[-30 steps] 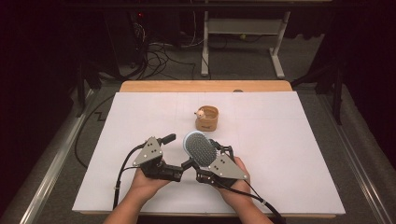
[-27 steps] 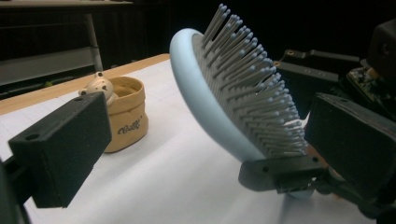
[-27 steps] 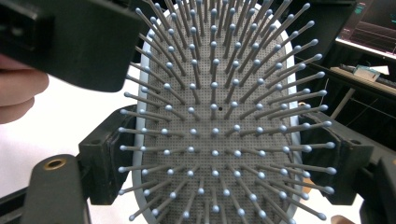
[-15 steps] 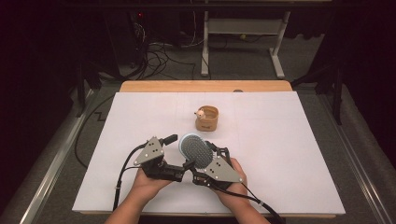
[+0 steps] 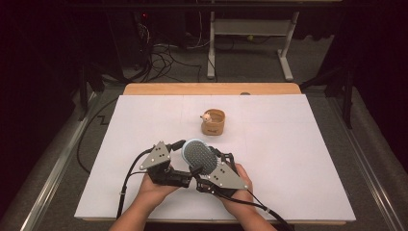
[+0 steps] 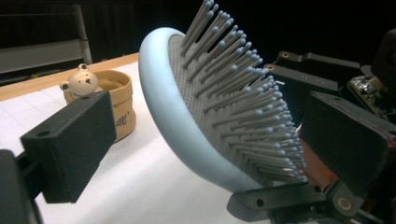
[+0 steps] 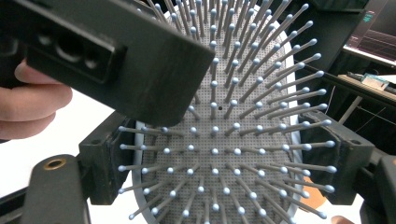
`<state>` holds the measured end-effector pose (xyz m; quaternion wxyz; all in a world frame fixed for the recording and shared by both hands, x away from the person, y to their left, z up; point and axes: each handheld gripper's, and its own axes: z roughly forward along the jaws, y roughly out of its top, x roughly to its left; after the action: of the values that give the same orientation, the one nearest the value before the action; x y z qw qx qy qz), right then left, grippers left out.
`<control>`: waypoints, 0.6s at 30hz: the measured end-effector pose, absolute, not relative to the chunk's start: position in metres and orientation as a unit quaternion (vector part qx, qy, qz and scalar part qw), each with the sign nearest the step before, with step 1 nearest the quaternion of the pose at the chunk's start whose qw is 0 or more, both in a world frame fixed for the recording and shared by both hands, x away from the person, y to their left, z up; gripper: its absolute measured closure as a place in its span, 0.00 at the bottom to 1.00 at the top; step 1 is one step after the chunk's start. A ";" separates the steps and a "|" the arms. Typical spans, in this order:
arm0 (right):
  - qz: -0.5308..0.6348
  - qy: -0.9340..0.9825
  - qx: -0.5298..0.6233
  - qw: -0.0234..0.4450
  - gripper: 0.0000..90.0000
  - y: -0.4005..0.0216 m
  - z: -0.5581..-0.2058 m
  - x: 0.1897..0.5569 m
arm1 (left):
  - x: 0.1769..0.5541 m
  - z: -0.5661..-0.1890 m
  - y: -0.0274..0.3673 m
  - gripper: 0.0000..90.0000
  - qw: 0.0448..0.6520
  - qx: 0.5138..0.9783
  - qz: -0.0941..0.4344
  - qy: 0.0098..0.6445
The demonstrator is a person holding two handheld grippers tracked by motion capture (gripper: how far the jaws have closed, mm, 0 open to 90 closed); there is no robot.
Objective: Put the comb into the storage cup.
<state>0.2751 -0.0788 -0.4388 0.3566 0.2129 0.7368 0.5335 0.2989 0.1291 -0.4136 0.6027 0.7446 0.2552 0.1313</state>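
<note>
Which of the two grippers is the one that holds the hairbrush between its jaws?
The right gripper holds the pale blue oval hairbrush with grey bristles, its jaws clamped on both edges of the head. The left gripper has open jaws, one over the bristles.

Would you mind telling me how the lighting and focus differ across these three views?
High view: the white table is evenly lit, its surroundings fall into darkness, and detail is soft. Left gripper view: the hairbrush is sharp against a black backdrop, while the bear cup behind is slightly soft. Right gripper view: the bristles are crisp, but the near jaw looms large and dark.
</note>
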 end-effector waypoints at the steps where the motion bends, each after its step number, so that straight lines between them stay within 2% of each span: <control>1: 0.534 0.737 0.214 0.356 0.23 -0.078 -0.439 0.275 | 0.299 -0.414 0.129 0.05 0.603 0.744 0.131 0.255; 18: 0.535 0.736 0.214 0.356 0.23 -0.078 -0.439 0.275 | 0.302 -0.416 0.131 0.14 0.611 0.740 0.105 0.261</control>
<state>0.2746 -0.0776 -0.4387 0.3563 0.2138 0.7356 0.5350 0.3021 0.1311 -0.4157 0.6110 0.7401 0.2606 0.1047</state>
